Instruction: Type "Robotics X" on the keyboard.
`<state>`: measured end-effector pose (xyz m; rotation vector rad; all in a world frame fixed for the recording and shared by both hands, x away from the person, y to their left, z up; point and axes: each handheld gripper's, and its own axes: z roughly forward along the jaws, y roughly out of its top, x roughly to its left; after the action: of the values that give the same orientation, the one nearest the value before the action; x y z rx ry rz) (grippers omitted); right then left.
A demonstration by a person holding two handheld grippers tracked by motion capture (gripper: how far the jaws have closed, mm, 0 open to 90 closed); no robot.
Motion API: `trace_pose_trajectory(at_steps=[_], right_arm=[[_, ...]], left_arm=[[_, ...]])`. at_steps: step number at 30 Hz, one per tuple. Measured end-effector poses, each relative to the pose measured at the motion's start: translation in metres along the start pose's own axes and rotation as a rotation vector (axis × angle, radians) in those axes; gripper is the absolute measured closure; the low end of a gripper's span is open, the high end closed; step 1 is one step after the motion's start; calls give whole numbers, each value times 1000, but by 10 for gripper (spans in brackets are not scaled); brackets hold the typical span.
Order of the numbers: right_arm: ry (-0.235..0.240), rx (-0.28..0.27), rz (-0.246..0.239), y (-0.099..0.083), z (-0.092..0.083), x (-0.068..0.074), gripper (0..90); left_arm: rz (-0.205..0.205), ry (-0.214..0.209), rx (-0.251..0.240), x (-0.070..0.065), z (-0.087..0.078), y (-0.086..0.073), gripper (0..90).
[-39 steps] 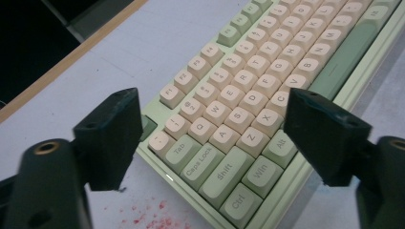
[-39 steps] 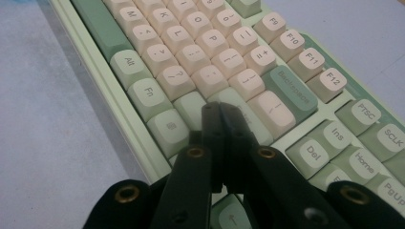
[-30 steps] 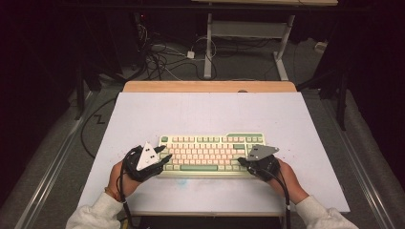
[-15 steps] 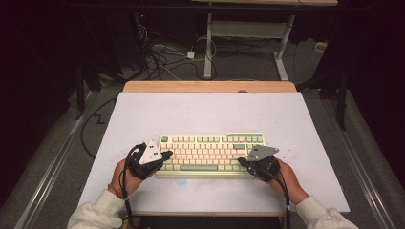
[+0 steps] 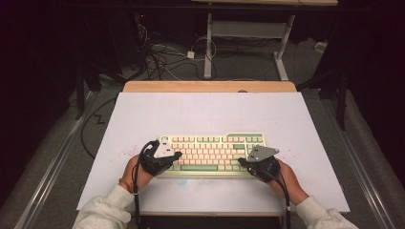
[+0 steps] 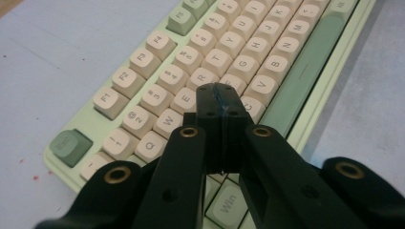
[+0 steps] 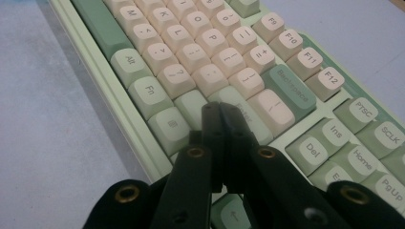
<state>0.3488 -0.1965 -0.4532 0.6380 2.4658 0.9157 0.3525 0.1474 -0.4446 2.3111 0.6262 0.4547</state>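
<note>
One keyboard (image 5: 212,154) is what I'm working on, a pale green board with cream keys lying square to me on the white table (image 5: 210,114), toward its near edge and roughly centred, long side running from 9 to 3 o'clock. I have a gripper over each end of it. My left gripper (image 5: 175,157) sits at the board's 9 o'clock end; its jaws have just been closing and now meet pad to pad with nothing between them, the joined tip poised over the letter rows around the D key (image 6: 232,84) in the left gripper view, though I cannot tell whether it touches a cap. My right gripper (image 5: 242,162) sits at the 3 o'clock end, jaws likewise pressed together and empty, the tip hanging over the Enter key (image 7: 241,107) just below Backspace (image 7: 288,88) in the right gripper view. I judge this as the typing step, both closed tips serving as single fingers. The next move, I reckon, calls for a short straight press down on one cap, kept centred so neighbouring keys stay untouched, then a clean lift. Beyond the table at 12 o'clock lie tangled cables (image 5: 162,57) on the floor.
</note>
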Motion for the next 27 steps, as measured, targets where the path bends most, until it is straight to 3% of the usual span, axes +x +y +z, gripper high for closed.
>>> trace_pose_trajectory(at_steps=[27], right_arm=[[-4, -1, -1, -1, 0, 1, 900]], left_arm=[[23, -26, 58, -6, 14, -1, 878]])
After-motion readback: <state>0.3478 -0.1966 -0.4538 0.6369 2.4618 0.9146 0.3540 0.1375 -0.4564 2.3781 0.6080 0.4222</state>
